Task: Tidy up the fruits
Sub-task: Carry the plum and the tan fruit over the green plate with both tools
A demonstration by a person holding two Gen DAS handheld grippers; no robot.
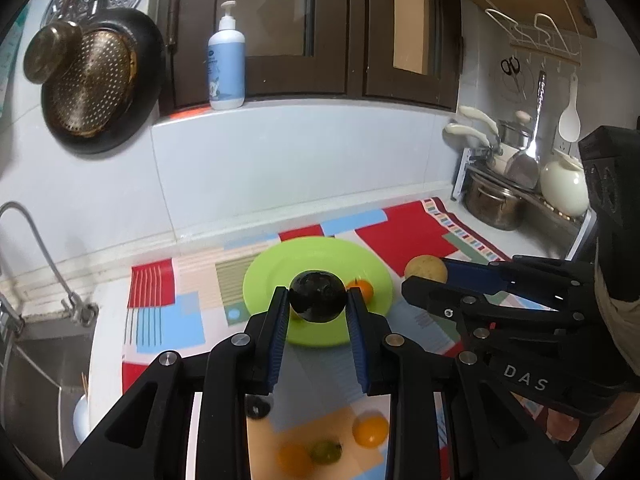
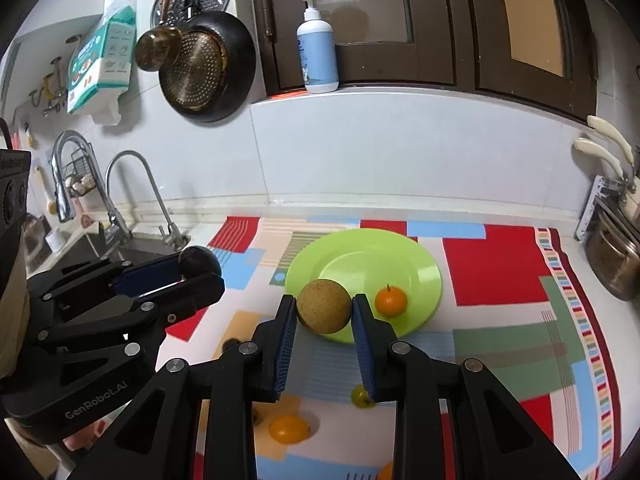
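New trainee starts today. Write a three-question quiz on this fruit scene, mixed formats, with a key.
1. True or false: the left gripper holds the dark round fruit in its jaws.
2. What does the right gripper hold? A) orange B) tan round fruit C) bottle
3. Fill in: one small orange fruit already lies on the ____ plate.

Key: 1 true; 2 B; 3 green.
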